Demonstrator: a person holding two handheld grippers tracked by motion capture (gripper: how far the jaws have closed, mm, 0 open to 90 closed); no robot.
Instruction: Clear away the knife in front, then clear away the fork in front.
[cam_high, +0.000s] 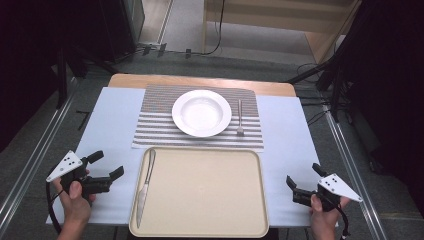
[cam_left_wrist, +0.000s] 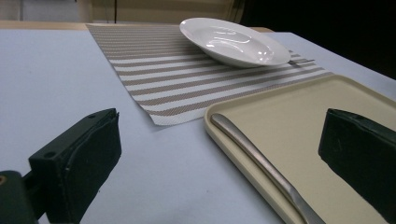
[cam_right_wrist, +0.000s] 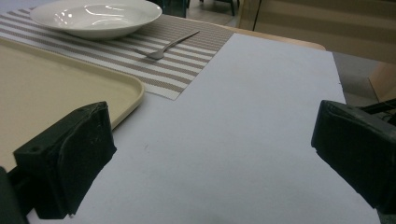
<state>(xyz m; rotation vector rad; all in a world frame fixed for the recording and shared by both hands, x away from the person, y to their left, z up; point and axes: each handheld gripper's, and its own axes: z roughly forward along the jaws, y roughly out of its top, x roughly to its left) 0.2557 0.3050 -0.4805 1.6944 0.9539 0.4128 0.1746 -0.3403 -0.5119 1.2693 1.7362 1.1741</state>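
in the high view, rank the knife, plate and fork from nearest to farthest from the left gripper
1. Knife, on the tray's left edge, just right of the left gripper.
2. Plate, farther up on the striped placemat.
3. Fork, right of the plate, farthest away.

A wooden table (cam_high: 200, 80), covered almost wholly by a pale blue-white sheet (cam_high: 112, 125). Directly on the sheet: a striped placemat (cam_high: 155, 125) toward the far side and a beige tray (cam_high: 210, 195) at the near edge, its far rim just beside the placemat's near edge. On the placemat, a white plate (cam_high: 201, 113) and a fork (cam_high: 240, 117) just right of it. Along the tray's left side, a knife (cam_high: 145, 186)
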